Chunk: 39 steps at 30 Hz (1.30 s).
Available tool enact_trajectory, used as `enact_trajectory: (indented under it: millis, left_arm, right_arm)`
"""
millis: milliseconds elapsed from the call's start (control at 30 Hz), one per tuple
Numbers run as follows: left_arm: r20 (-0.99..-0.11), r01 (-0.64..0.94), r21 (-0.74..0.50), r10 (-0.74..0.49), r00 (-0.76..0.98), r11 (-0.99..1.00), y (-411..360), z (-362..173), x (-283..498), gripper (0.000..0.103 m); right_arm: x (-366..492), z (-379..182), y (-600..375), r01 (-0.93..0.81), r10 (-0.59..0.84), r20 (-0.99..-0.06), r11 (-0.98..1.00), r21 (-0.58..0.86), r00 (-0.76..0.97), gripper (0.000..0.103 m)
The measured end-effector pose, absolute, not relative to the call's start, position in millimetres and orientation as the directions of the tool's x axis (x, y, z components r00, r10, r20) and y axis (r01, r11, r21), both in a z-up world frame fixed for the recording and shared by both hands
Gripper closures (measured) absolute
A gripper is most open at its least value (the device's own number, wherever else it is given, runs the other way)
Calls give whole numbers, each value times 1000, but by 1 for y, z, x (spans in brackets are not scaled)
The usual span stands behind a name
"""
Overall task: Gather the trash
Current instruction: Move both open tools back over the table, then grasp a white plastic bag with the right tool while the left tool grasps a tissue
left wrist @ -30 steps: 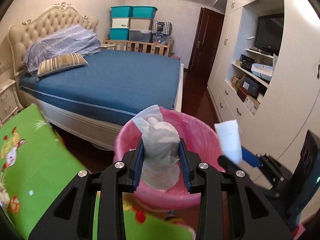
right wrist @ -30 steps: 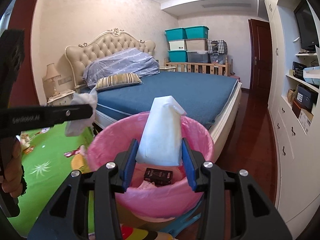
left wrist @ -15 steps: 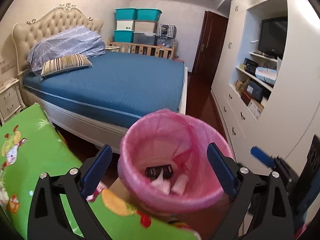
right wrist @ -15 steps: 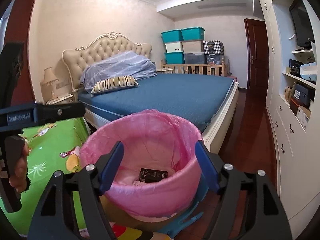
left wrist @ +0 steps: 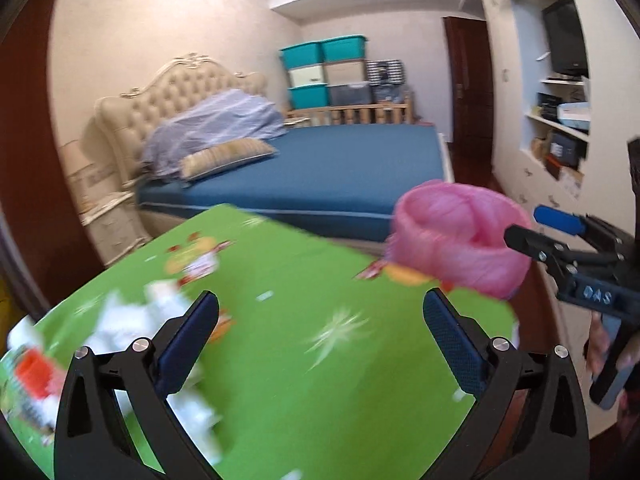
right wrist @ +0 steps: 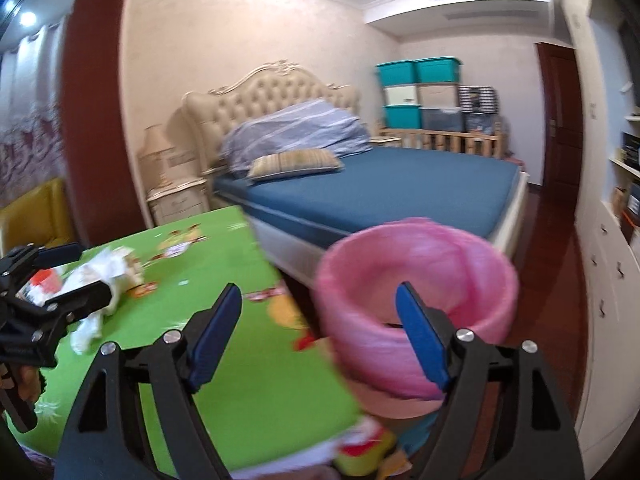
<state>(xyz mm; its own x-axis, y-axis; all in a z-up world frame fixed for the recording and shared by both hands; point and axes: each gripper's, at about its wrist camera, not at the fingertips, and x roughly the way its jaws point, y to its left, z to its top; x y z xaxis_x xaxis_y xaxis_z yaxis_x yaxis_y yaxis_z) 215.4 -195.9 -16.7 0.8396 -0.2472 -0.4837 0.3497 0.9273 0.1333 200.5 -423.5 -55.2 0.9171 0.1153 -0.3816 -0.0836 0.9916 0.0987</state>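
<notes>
Both tools empty, jaws wide: left tool (left wrist: 320, 340) should straddle the crumpled tissue (left wrist: 132, 320) at lower left on the green bench (left wrist: 280, 360), then carry it to the pink bin (right wrist: 416, 280); right tool (right wrist: 320, 340) likewise

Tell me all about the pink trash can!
The trash can is round and lined with a thin, crinkly pink plastic bag folded over its rim. It stands upright past the corner of the green table, in front of the blue bed. Its top is open. A bit of something dark shows inside, too blurred to name. Nothing grips it; the right gripper hangs open before it.
</notes>
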Motion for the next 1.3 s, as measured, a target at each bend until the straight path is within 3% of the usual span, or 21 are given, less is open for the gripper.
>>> enact_trajectory:
  millis: [400,633,1000,1300]
  left_arm:
    - [-476,-5,95,50,878,995,-15,-29,158,7]
    - [-469,-142,115,180,865,983,46,-37,136,7]
    - [-498,-208,77,218,839,975,73,-58,123,7]
    - [-472,-224,85,237,849,971,71,-57,117,7]
  right_arm:
    - [214,-63,-278,-265,265,-475,962,69,839,26]
    - [226,-72,-202,-359,316,-537,933,25,782,26]
    - [254,-86,-133,-403,295,-596,914,-52,746,26]
    - [287,-95,-116,-389,258,-654,919,-60,711,26]
